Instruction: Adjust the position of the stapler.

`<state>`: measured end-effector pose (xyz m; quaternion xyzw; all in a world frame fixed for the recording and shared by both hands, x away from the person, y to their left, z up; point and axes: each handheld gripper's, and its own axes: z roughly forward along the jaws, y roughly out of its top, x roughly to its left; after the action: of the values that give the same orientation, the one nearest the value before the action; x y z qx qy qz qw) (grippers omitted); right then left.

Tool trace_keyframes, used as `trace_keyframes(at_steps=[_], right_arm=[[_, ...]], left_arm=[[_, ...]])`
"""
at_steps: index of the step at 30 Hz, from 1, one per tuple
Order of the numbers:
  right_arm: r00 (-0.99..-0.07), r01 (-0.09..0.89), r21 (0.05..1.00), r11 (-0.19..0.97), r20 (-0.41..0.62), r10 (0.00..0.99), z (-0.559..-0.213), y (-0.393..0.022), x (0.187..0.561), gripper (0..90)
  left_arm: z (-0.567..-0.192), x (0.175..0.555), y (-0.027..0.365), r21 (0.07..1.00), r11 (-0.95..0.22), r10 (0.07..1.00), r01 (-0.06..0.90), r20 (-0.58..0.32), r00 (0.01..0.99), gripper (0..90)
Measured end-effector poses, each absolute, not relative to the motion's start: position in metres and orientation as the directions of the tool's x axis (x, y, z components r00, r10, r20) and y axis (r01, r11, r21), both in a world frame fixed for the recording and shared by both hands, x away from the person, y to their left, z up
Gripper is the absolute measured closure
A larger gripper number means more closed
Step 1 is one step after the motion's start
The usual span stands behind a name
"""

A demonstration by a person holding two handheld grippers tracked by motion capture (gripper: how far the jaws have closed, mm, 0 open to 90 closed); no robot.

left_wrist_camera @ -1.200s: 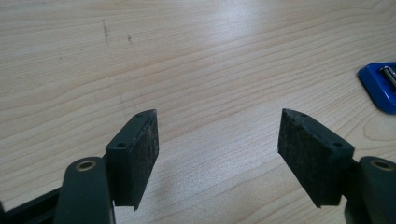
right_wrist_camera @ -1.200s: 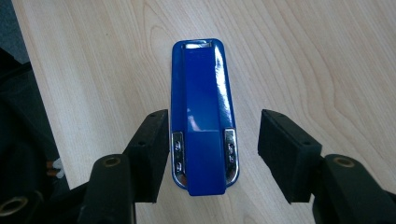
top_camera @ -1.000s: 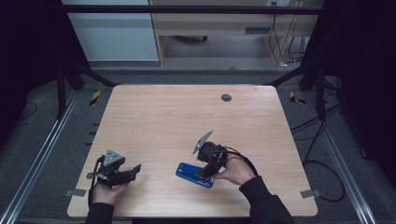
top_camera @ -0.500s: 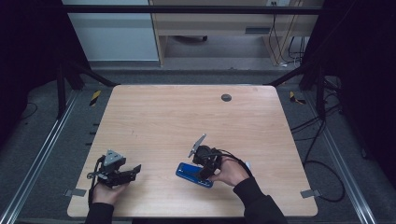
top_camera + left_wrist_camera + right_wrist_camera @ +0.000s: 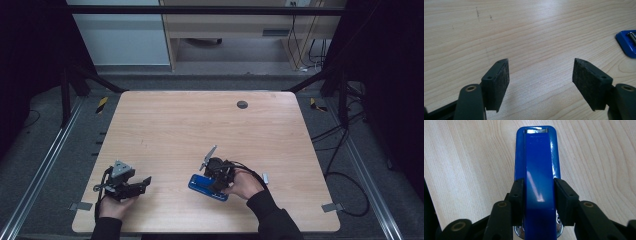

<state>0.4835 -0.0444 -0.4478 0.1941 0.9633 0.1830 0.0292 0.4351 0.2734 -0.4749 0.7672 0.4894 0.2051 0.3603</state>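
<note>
- Right gripper view puts the blue stapler (image 5: 537, 170) flat on the wooden table (image 5: 461, 157), lengthwise away from us, its metal front plate at the far end
- We have the right gripper (image 5: 537, 200) straddling the stapler's arm near its hinge end; the jaws have just been closing, and both pads (image 5: 518, 195) now sit against the arm's sides, so we judge the grasp made
- From the high view, the stapler (image 5: 206, 186) lies near the table's front edge, right of centre, under our right hand (image 5: 245, 185)
- Our left gripper (image 5: 541, 80) rests well apart to the left, jaws spread wide over bare wood, nothing between them; the stapler's corner (image 5: 625, 43) shows far off at that view's right edge
- We judge the step in hand to be the pick-up, with the grip just settling
- Next move, as we see it: keep the squeeze firm on the glossy, slippery sides, then lift straight up so the base leaves the table without tipping, as the long front end may sag
</note>
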Motion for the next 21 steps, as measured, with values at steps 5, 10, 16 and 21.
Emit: trace_keyframes(at_steps=[5,10,16,21], right_arm=[[-0.927,0.352,0.375,0.858,0.013,0.374,-0.4505,-0.0455,0.4842,64.3],[-0.932,0.335,0.381,0.862,-0.002,0.363,-0.4505,-0.0457,0.4822,65.2],[-0.936,0.323,0.367,0.873,-0.014,0.352,-0.4483,-0.044,0.4826,65.9],[-0.937,0.317,0.364,0.876,-0.022,0.348,-0.448,-0.0439,0.4819,66.0]], left_arm=[[-0.4751,0.4353,0.273,0.753,-0.261,0.899,0.604,-0.038,0.437,29.8],[-0.4753,0.4354,0.273,0.751,-0.263,0.898,0.605,-0.038,0.437,29.9],[-0.4754,0.4355,0.2731,0.752,-0.261,0.899,0.606,-0.04,0.437,30.0],[-0.4755,0.4356,0.2732,0.752,-0.262,0.898,0.605,-0.039,0.438,30.0]])
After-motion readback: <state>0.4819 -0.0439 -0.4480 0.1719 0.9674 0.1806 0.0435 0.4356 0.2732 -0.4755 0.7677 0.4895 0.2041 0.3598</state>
